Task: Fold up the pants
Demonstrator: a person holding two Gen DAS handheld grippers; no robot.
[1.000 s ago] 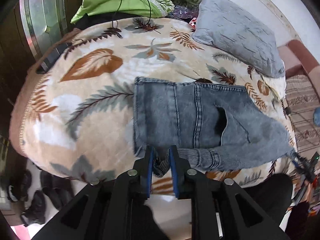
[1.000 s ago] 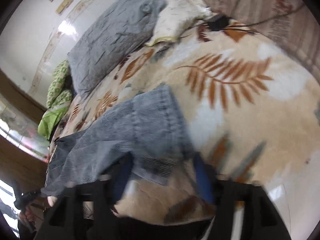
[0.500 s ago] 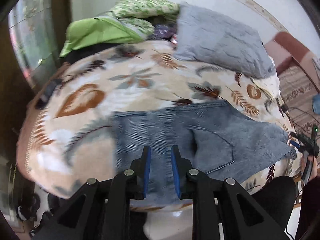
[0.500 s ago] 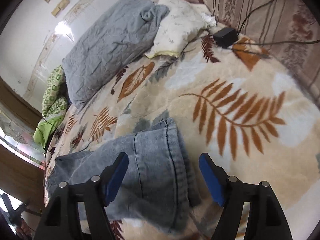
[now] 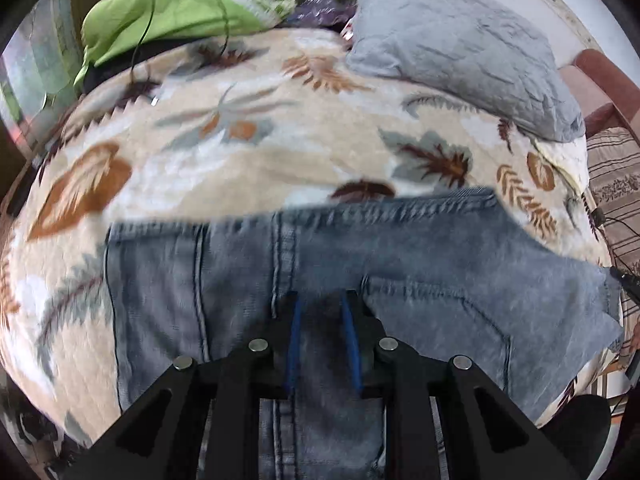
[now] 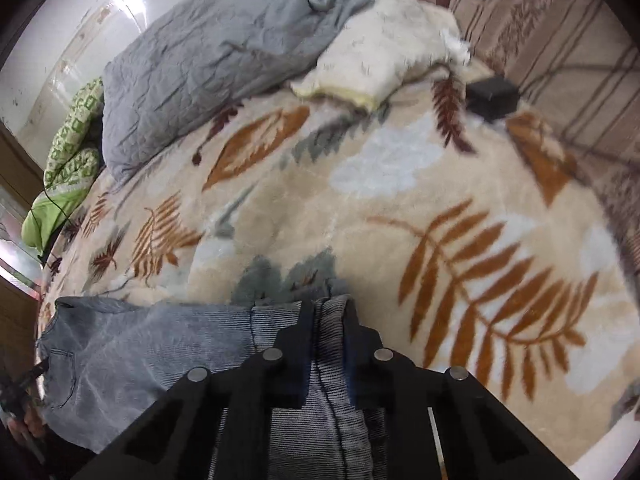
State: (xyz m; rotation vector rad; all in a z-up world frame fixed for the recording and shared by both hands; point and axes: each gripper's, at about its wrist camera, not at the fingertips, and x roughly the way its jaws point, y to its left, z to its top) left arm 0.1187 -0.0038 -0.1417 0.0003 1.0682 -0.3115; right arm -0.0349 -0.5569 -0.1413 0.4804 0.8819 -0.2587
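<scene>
Right gripper (image 6: 326, 320) looks clamped on a bunched edge of the jeans (image 6: 160, 344), denim pinched between its fingers. On the left gripper (image 5: 322, 312) I read the blue pads as slightly apart over the fabric; whether they hold any cloth I cannot tell. One pair of jeans lies spread on the leaf-print blanket (image 5: 240, 160) directly ahead of and under both tools. I judge the denim thick, limp and fairly heavy, not slippery, so hems and waistband seams are the places to grip. Beyond: one grey pillow (image 5: 460, 48), one cream pillow (image 6: 380, 52).
</scene>
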